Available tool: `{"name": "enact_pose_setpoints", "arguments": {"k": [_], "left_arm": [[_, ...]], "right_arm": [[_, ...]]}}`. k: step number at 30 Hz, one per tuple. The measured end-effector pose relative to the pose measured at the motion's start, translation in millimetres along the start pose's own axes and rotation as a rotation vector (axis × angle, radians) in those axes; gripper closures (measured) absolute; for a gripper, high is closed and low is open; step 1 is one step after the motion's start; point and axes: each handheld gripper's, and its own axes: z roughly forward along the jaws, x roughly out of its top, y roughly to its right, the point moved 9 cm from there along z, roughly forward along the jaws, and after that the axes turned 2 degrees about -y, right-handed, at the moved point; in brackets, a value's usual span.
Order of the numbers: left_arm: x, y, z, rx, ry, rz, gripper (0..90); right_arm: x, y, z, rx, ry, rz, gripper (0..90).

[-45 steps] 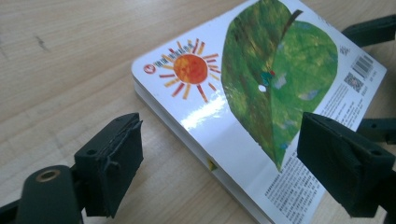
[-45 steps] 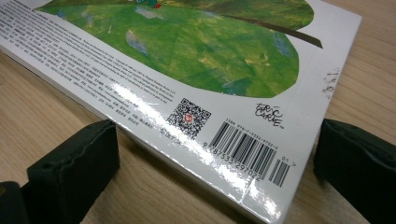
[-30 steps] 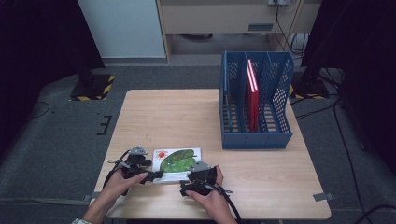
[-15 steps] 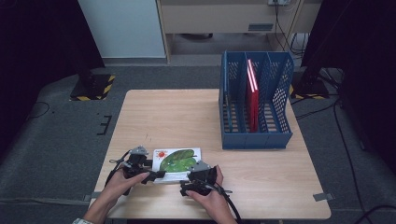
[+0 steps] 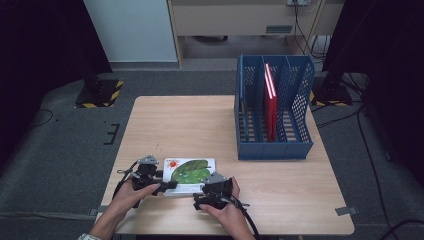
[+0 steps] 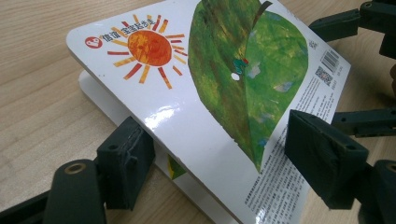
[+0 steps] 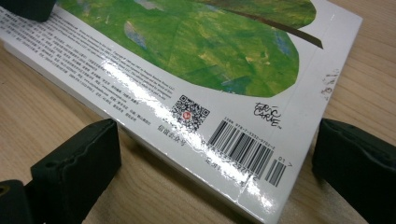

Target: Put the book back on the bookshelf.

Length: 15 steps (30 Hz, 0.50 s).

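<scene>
A picture book [image 5: 190, 170] with a green leaf and an orange sun on its white cover lies near the table's front edge. My left gripper [image 5: 150, 178] is at its left end. In the left gripper view the cover [image 6: 224, 79] is lifted off the pages. One pad [image 6: 126, 163] sits under the cover and the other pad [image 6: 322, 158] stands above it. The jaws have just been closing, with a gap still showing, so the left gripper [image 6: 224, 161] is open. My right gripper [image 5: 212, 192] is open at the barcode corner [image 7: 247, 149], one pad [image 7: 74, 163] on each side of it.
A blue file rack [image 5: 272, 145] stands at the right back of the wooden table [image 5: 180, 125], with a red book [image 5: 270, 102] upright in its middle slot. Both of the person's hands come in at the front edge.
</scene>
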Motion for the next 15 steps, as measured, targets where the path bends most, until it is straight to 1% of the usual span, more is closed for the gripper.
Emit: {"name": "enact_pose_setpoints", "arguments": {"k": [2, 5, 6, 9, 11, 12, 14, 15], "left_arm": [[0.2, -0.9, 0.3, 0.002, 0.001, 0.002, 24.0], [0.5, -1.5, 0.4, 0.002, 0.001, 0.005, 24.6], [0.6, -1.6, 0.5, 0.001, 0.001, 0.005, 24.6], [0.8, -1.9, 0.5, 0.002, -0.002, 0.008, 24.6], [0.9, -2.1, 0.6, 0.002, -0.002, 0.008, 24.8], [1.0, -2.2, 0.7, 0.003, -0.001, 0.009, 24.8], [1.3, -2.5, 1.0, 0.004, -0.001, 0.010, 24.9], [1.6, -2.8, 1.2, 0.005, 0.000, 0.011, 25.0]], "right_arm": [[-0.9, 0.8, -1.7, 0.008, 0.003, 0.000, 2.6], [-1.6, 0.5, -7.3, 0.034, 0.000, 0.003, 4.5], [-0.8, 0.9, -10.3, 0.041, 0.008, 0.004, 3.6], [1.6, 3.6, -15.4, 0.052, 0.023, 0.000, 4.6], [4.0, 6.6, -18.0, 0.066, 0.039, -0.002, 6.4], [4.3, 7.6, -18.6, 0.072, 0.038, -0.006, 6.3], [6.3, 11.0, -20.1, 0.077, 0.048, -0.002, 7.4], [7.1, 12.2, -20.9, 0.088, 0.052, -0.003, 9.0]]}}
